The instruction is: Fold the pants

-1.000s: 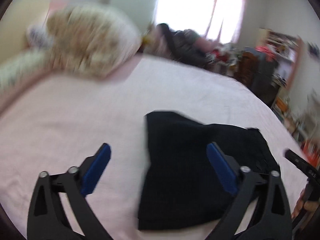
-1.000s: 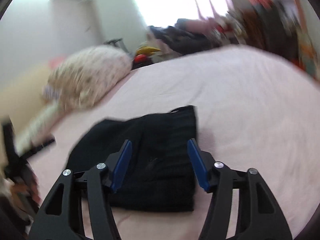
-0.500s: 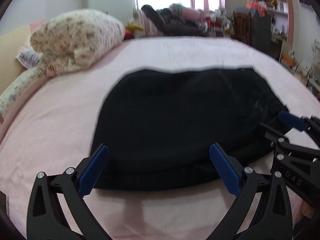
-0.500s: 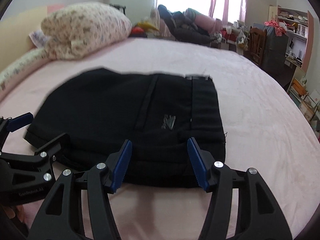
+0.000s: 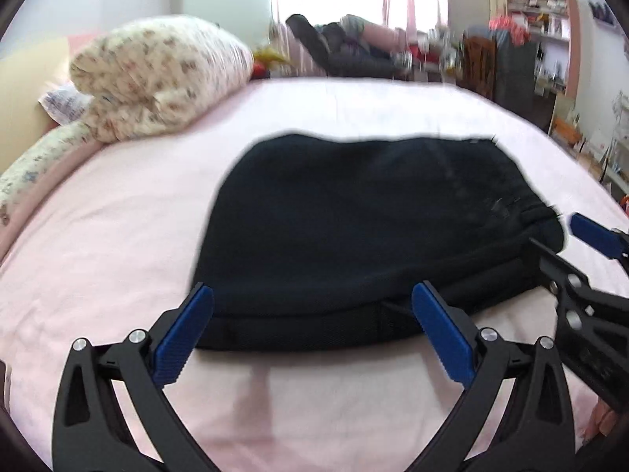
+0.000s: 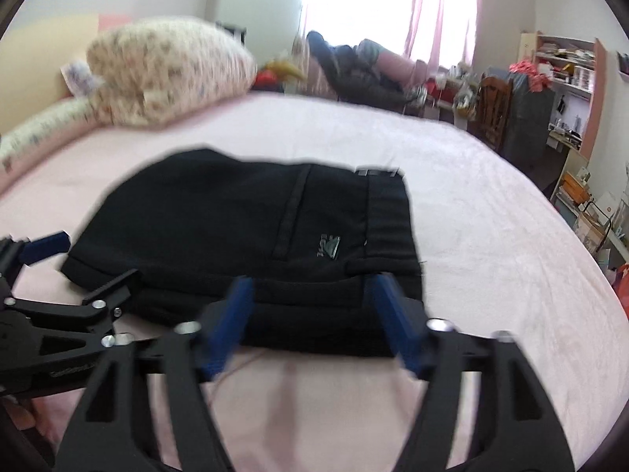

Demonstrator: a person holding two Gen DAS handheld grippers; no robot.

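Note:
Folded black pants [image 5: 373, 228] lie flat on the pink bed [image 5: 118, 236], with a small logo patch on top in the right wrist view [image 6: 330, 246]. My left gripper [image 5: 312, 295] is open, its blue fingertips straddling the left part of the near folded edge. My right gripper [image 6: 312, 287] is blurred and its jaws are opening. Its tips straddle the right part of the same near edge, and the pads do not press on the cloth. Each view shows the other gripper's fingers [image 5: 593, 232] [image 6: 45, 247] coming in from the side.
A floral pillow [image 5: 157, 78] and a long bolster [image 5: 35, 161] sit at the bed's far left. Beyond the bed are a pile of clothes [image 5: 346, 47] under the window, a wooden chair [image 6: 491, 102] and cluttered shelves [image 6: 566, 70] on the right.
Both grippers came down and closer to the near edge of the pants, from wider apart to side by side. The right jaws have spread wider.

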